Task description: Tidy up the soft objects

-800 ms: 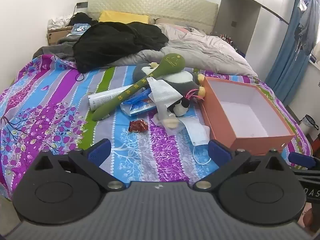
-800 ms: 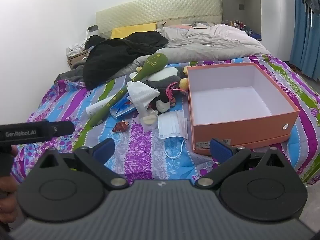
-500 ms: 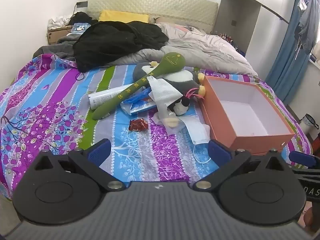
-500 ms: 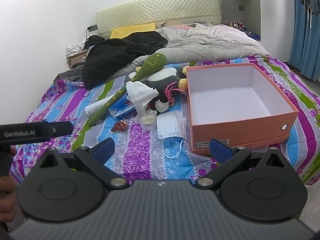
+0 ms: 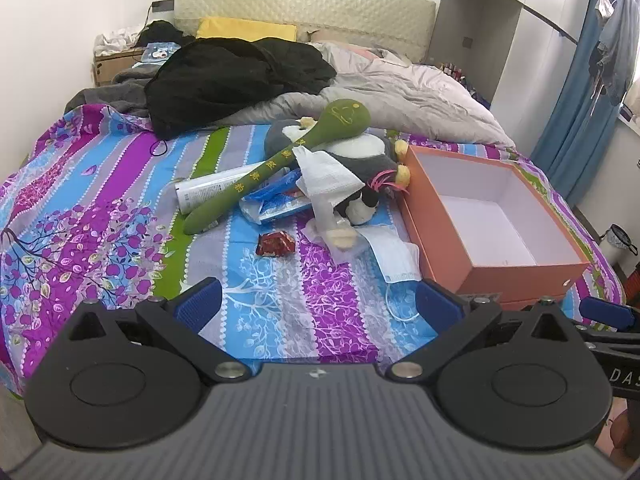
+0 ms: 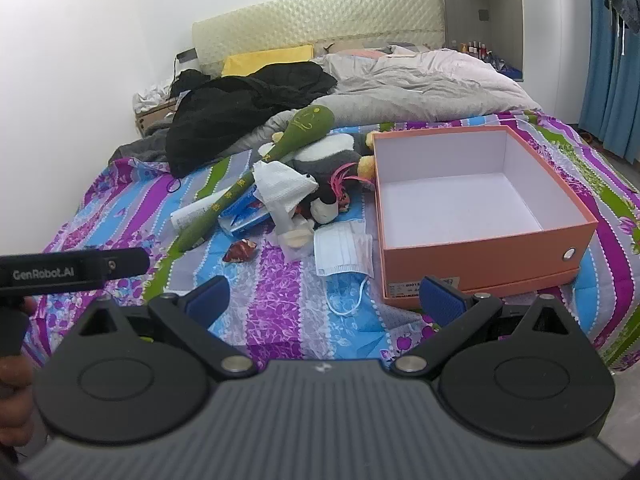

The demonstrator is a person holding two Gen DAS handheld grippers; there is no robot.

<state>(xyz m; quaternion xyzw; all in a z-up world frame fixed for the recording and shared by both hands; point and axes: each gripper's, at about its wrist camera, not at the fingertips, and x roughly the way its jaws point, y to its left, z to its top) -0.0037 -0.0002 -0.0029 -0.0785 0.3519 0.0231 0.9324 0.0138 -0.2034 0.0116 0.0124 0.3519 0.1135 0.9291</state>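
Box right on bed; plush toy left of it, mask in front.

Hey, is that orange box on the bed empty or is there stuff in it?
Empty. The orange box sits open with no lid, and its white floor is bare in both views.

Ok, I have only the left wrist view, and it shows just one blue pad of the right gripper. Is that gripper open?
Observer: Yes. The right gripper is open wide, with nothing between its fingers.
Operator: And the box floor near its front wall? It is hidden for me.
Observer: The right wrist view shows more of the floor of the box, and what it shows is bare.
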